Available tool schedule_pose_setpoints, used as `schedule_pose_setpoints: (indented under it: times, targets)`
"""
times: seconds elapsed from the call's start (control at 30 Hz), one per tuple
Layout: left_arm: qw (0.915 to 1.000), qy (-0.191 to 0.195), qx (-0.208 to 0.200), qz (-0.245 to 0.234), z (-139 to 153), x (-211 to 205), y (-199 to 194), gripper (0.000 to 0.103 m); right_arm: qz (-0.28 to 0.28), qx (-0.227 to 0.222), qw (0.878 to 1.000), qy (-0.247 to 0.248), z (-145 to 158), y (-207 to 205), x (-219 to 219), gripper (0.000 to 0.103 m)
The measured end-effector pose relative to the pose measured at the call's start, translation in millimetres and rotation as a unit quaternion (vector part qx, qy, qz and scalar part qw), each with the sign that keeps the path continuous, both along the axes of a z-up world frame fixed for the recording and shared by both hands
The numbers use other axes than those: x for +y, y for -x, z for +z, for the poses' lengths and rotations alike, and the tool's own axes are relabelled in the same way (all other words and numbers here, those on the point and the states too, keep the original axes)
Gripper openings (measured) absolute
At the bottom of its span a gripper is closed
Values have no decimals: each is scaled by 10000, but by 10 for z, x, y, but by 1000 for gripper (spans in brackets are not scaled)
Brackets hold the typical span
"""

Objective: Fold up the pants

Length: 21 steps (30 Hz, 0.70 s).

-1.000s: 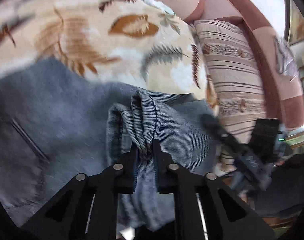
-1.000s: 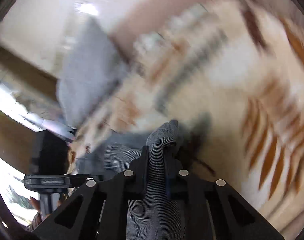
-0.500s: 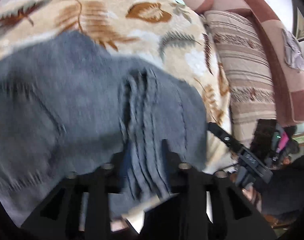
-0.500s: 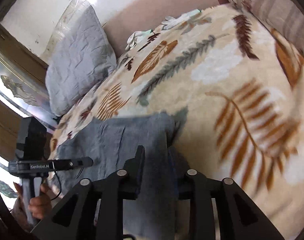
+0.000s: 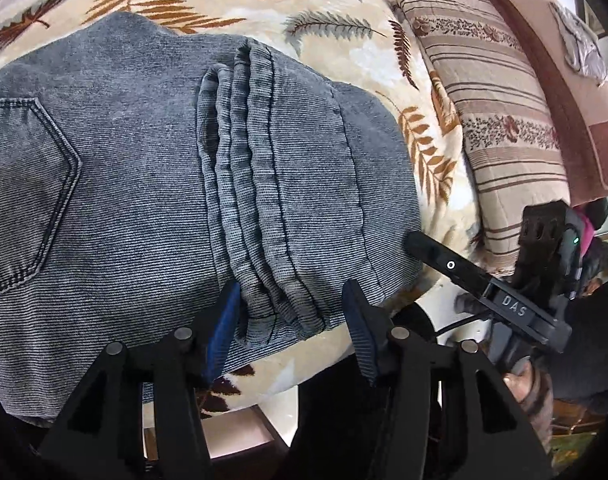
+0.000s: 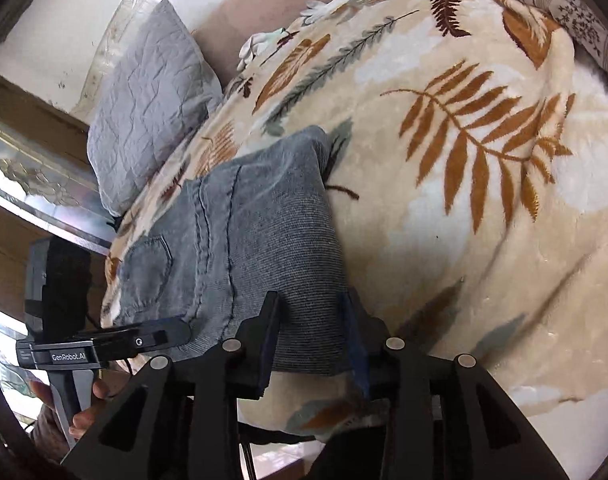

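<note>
The grey-blue denim pants lie folded on the leaf-patterned blanket, back pocket at the left. In the left wrist view, my left gripper has its jaws opening. The stacked leg hems lie loose between them, clear of the right pad. In the right wrist view, my right gripper also has its jaws opening, astride the pants' folded near edge, which rests flat on the blanket. Each gripper shows in the other's view: the right gripper and the left gripper.
A grey quilted pillow leans at the far left of the bed. A striped cushion and a brown sofa back stand to the right. The bed's near edge drops away just under both grippers. A hand holds the left gripper's handle.
Both grippers were shut on raised pants edges. The cloth has since come down flat onto the folded pants, and both sets of jaws have parted and let it go.
</note>
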<state>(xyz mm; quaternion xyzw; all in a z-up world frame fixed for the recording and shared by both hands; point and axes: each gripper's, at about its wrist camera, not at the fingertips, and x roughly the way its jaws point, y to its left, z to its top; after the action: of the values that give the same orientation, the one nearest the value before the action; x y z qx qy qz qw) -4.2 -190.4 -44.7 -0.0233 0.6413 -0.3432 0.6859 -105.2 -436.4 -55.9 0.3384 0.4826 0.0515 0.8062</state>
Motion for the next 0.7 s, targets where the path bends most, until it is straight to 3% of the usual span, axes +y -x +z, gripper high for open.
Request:
schedule_pose_setpoints:
  times: [0.23,0.37,0.43,0.47,0.57,0.63,0.7]
  targets:
    - [9998,-116,-181,-22,60,18,42,51,211,223,9991,288,32,-81,70,37]
    - [9998,-142,-168,15,50,25,30,51,250,389,9982,375,-5,-97,136,54]
    - [9999,-128,-93,2,44,13,14,51,296,420,9977,450,-20,-104,178,54]
    - [10000,-15,23,-36,67,27,9,49,331,384,9973,537,-4,-107,209,51]
    - [9993,328,150,-14,186,117,21,49,452,146,9962,732,162,-98,270,15]
    - [9994,304,146,-25,160,129,31,49,489,-231,9954,796,392,-25,268,15]
    - [9997,-45,214,-69,-46,76,22,49,555,-259,9940,908,425,11,270,15]
